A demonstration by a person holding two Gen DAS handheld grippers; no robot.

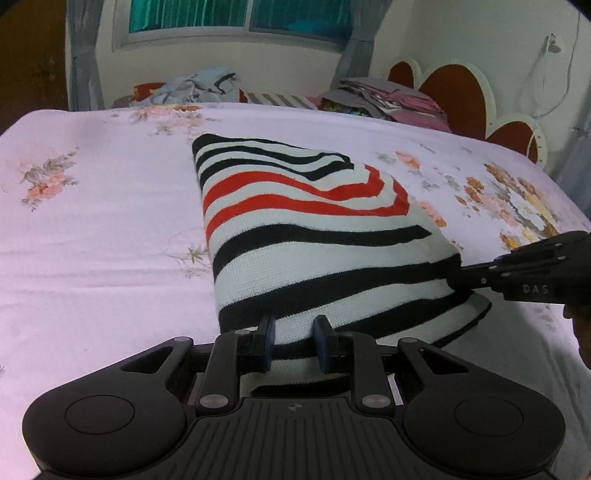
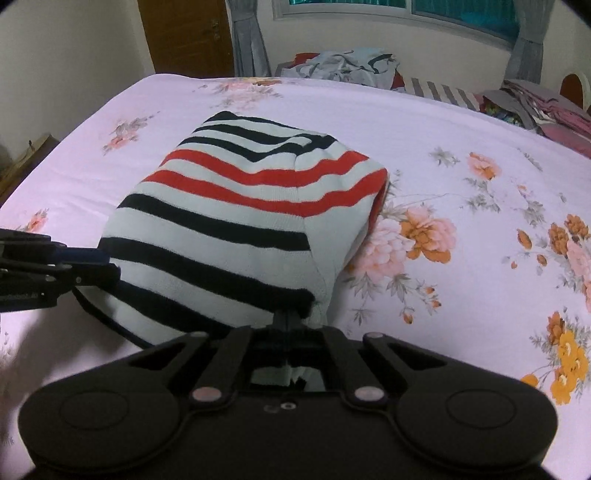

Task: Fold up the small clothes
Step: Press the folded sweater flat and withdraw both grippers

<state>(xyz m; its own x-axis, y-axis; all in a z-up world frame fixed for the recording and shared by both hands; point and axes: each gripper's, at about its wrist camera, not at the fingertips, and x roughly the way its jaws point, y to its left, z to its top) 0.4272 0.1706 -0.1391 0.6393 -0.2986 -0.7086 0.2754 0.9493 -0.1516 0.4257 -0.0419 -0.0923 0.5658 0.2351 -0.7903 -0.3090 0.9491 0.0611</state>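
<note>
Striped garments: one, a knit striped top in white with black bands and two red bands, folded into a narrow bundle on the bed; seen again from the right wrist.
Place of the top: mid-bed, its near end at the bed's near edge, its length running toward the far edge.
Lift: the near end is raised off the sheet, and a lower layer with a dark hem hangs beneath it.
Hand-held grippers: two.
Left hand-held gripper: jaws narrow, not fully together, blue pads either side of the top's near hem, a strip of knit between them; the pads look to press it.
Right hand-held gripper: jaws fully together, pinching the near right corner of the top; in the left wrist view it comes in from the right edge and bites the top's side.
Left gripper from the right wrist view: enters at the left edge, at the top's near left corner.
Clothes piles at the far edge: two, a pale grey-blue heap and a pink and grey stack.
Windows: one, with two grey curtains.
Doors: one brown door.
</note>
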